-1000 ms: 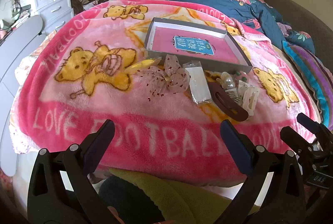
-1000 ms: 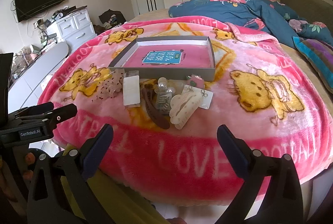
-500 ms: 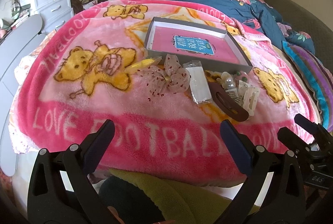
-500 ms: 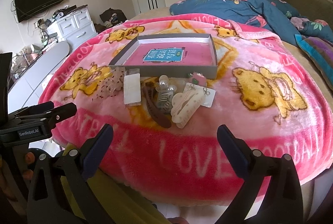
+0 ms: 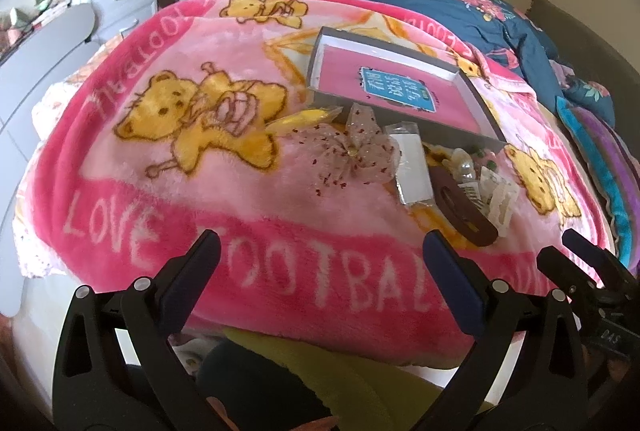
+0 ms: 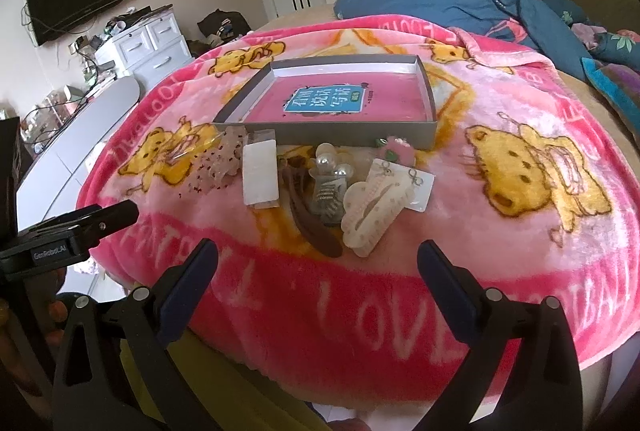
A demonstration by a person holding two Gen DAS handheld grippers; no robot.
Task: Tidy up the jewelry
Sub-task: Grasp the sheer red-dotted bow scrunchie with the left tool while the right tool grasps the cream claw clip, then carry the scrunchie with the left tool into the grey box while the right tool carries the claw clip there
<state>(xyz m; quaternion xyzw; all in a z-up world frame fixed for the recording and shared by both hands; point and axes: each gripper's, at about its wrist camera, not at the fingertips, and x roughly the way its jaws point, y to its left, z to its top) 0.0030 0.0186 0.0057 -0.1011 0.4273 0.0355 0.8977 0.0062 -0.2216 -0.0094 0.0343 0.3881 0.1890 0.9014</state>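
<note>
Here my left gripper [image 5: 320, 255] and right gripper [image 6: 318, 259] both gape wide, gripping nothing; the hair accessories [image 6: 328, 191] lie ahead beside the gray box [image 6: 340, 129].

**Jewelry heaped before the open box**

Grey box [image 6: 332, 130] sits open and flat, pink inside with a blue label; just in front, the pieces crowd together: sheer spotted bow [image 5: 352, 155] at left; white packet [image 6: 260, 181] beside it; brown clip [image 6: 308, 215] lying lengthwise; pearl clip [image 6: 330, 183] against it; cream clip [image 6: 372, 215] overlapping an earring card [image 6: 408, 187]; pink piece [image 6: 396, 147] touching the box wall.
</note>
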